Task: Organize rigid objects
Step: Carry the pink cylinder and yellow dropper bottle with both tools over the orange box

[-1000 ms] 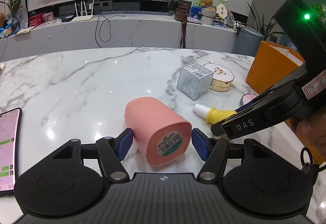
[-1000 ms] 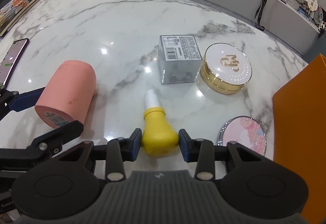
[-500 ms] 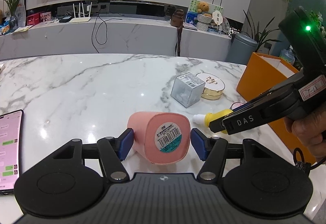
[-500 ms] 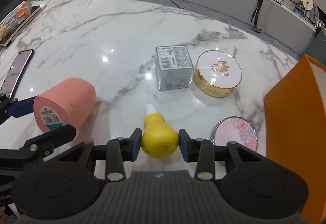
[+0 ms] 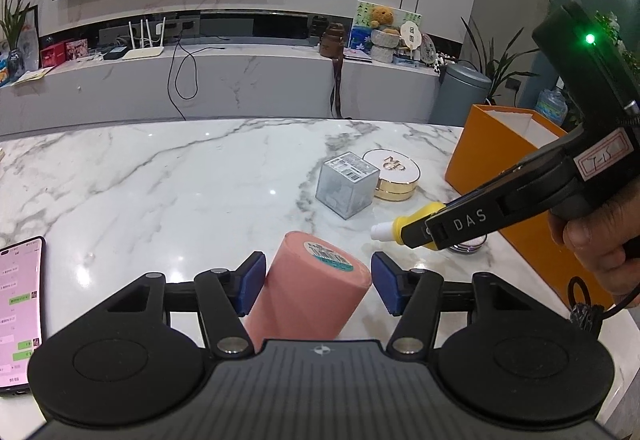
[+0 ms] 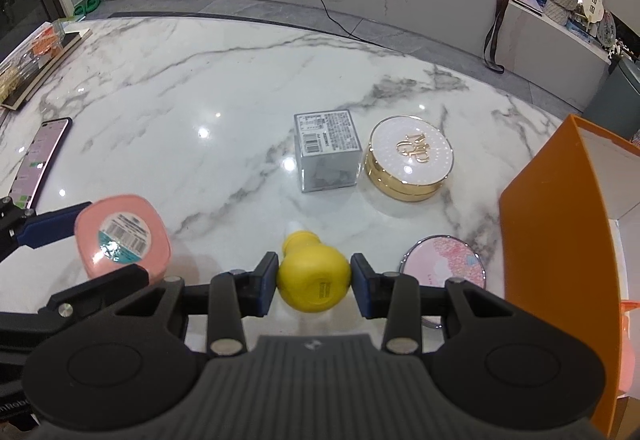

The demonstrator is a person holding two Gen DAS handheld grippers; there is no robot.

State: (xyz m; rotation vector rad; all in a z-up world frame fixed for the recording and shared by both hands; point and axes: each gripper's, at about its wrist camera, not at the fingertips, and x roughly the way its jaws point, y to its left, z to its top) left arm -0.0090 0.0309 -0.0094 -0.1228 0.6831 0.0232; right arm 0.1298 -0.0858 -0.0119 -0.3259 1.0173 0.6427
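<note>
We grip the yellow bottle [image 6: 314, 282] firmly in the right gripper [image 6: 314, 284]; the left gripper [image 5: 318, 286] seemingly pinches the pink jar [image 5: 312, 292], so we lift both level toward the orange box [image 6: 556, 240] at right

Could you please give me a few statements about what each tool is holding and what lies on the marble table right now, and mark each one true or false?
1. The right tool grips the yellow bottle between its blue pads. True.
2. The pink container sits between the fingers of the left tool. True.
3. The silver box lies inside the orange box. False: it stands on the marble table, beside the gold compact.
4. The phone has a dark screen. False: the screen is lit and shows a chat.
5. The pink floral mirror rests on the table next to the orange box. True.
</note>
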